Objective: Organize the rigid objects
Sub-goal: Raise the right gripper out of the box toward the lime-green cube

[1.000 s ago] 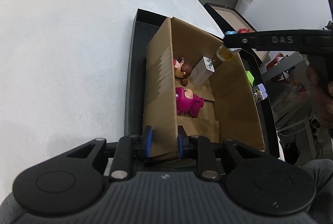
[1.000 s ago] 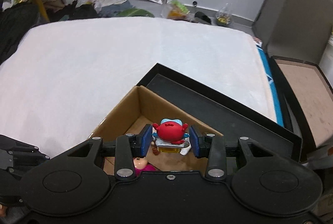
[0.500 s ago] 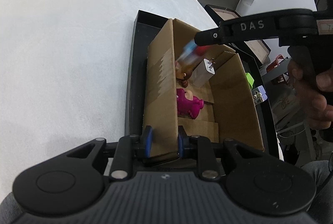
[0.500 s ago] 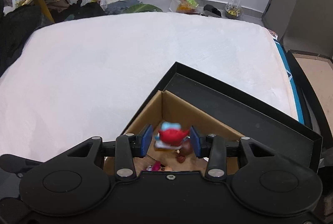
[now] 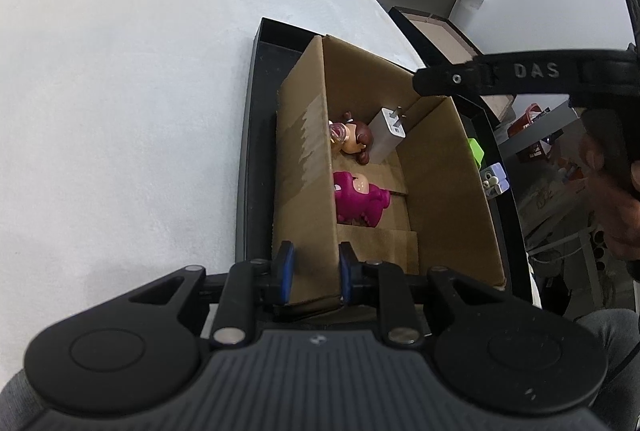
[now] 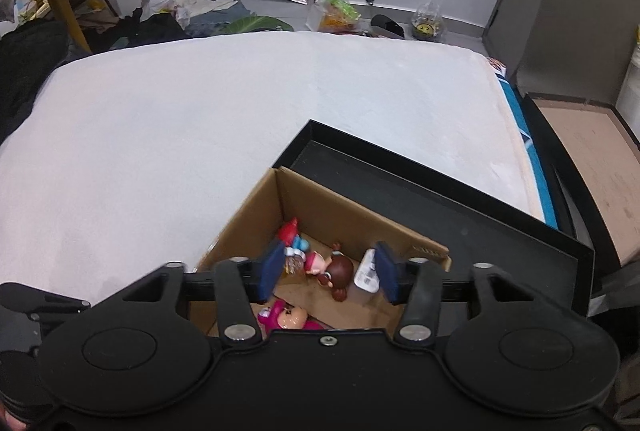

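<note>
Toys [image 6: 328, 267] lie partly hidden behind right tool [image 6: 326, 271], its jaws opening.

right tool [image 6: 326, 273] jaws opening, empty | above cardboard box [image 6: 340, 207] | red toy [image 6: 289, 233] inside

The left wrist view sat close behind its own gripper [image 5: 313, 273] and looked steeply down along the near left wall of the open brown cardboard box [image 5: 304, 167], with the white fabric-covered bed [image 5: 120, 91] filling its left side. The right wrist view looked down from above the box's opposite side, over its gripper [image 6: 327, 273], toward the bed's far edge and the cluttered floor beyond. Both views shared the box's inside, the shallow black tray [image 6: 440, 191] under it, and the bed's surface. The left view also caught the right gripper's black arm at its upper right edge.
</note>
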Demonstrator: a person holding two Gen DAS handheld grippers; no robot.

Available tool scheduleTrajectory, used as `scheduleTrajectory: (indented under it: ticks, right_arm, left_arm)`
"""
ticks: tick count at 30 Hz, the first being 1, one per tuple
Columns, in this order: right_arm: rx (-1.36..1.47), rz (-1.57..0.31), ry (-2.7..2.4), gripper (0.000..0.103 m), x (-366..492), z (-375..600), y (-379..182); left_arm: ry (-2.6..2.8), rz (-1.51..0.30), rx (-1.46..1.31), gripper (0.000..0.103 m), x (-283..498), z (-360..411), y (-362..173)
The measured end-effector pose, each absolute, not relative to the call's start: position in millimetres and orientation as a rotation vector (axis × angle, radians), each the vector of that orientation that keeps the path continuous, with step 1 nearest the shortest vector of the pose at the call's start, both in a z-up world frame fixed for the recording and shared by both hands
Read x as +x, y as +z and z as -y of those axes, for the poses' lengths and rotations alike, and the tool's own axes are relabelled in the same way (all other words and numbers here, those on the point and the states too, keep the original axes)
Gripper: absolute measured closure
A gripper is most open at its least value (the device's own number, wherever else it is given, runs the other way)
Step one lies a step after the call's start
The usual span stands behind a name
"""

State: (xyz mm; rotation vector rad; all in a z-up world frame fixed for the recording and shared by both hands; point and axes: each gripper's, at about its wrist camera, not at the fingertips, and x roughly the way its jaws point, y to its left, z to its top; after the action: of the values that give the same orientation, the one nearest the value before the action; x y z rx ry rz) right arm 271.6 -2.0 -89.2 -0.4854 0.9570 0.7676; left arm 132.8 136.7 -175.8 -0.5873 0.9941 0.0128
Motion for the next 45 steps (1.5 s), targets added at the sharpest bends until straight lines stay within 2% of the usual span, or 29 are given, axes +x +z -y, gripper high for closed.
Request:
scheduleTrajectory:
  ticks: [25, 45]
  right_arm:
    - [-0.424, -0.946, 0.681, 0.046, 282, 86, -78]
    - [-0.334, -0.982, 0.596, 0.046, 303, 148, -98]
  left_arm:
    - [0.034, -1.013, -0.566, 0.082, 139, -132, -177]
    - [0.050, -1.018, -0.553, 0.082, 139, -129, -174]
